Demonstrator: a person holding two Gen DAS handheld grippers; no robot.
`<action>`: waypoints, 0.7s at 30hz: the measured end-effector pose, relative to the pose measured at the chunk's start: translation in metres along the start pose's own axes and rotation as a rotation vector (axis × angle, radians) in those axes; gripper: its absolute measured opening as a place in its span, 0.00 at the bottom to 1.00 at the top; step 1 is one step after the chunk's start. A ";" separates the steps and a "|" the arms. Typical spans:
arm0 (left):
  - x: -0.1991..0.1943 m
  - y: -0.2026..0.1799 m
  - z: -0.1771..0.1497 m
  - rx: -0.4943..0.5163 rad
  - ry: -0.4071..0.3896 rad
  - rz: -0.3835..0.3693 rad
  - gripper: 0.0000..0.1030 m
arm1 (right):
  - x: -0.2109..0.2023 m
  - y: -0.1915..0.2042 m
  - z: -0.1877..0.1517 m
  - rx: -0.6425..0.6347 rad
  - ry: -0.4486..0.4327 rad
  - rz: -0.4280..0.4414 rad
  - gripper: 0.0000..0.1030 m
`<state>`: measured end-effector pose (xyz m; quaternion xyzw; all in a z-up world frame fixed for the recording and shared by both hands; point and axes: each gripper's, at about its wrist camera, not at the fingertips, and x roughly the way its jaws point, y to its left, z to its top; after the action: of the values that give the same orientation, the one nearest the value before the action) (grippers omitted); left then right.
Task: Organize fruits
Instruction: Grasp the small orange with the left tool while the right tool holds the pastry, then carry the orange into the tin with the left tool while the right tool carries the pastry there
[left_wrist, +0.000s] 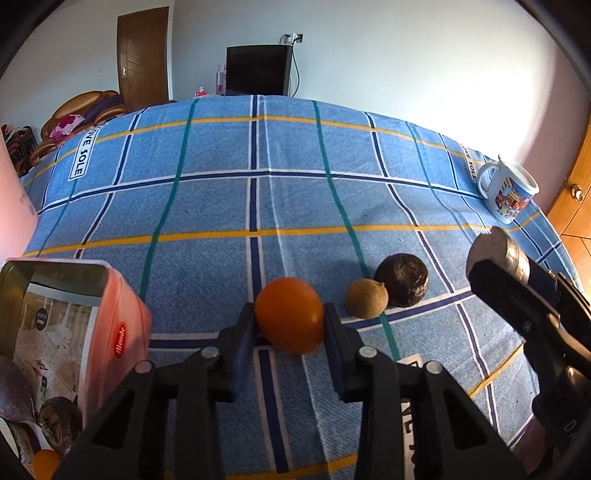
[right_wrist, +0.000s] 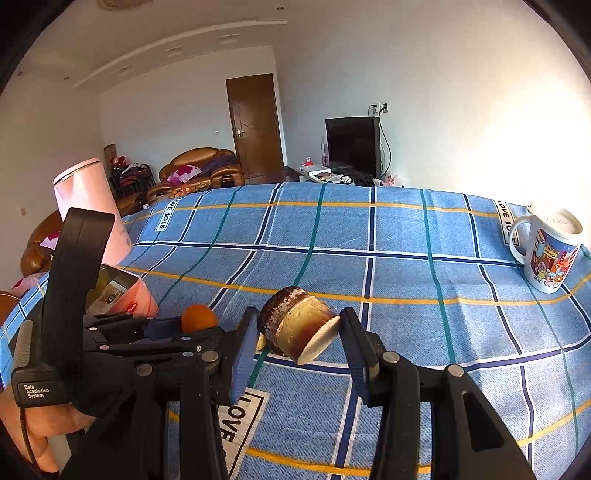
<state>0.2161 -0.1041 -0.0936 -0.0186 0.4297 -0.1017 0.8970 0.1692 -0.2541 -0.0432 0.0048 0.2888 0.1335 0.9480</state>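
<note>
Left hand-held gripper (left_wrist: 289, 320) clamped on orange (left_wrist: 289, 319), right hand-held gripper (right_wrist: 298, 328) holding brown cylinder (right_wrist: 301, 325) above blue plaid bed (left_wrist: 207, 206), kiwi (left_wrist: 366, 298) right of orange, pink tin (left_wrist: 122, 325) left

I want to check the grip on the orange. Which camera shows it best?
The left wrist view: the orange sits whole and close, pinched between the left hand-held gripper. The right wrist view shows only its top behind that gripper's black frame.
</note>
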 end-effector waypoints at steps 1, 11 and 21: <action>-0.002 0.000 0.000 0.000 -0.007 0.000 0.36 | -0.001 0.001 0.000 -0.004 -0.005 0.002 0.45; -0.026 0.001 -0.014 -0.001 -0.083 -0.015 0.35 | -0.017 0.002 -0.002 -0.019 -0.079 -0.004 0.45; -0.053 -0.009 -0.023 0.028 -0.196 0.012 0.35 | -0.031 0.012 -0.005 -0.061 -0.147 -0.017 0.45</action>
<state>0.1641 -0.1012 -0.0661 -0.0132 0.3384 -0.0999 0.9356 0.1384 -0.2509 -0.0294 -0.0166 0.2141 0.1334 0.9675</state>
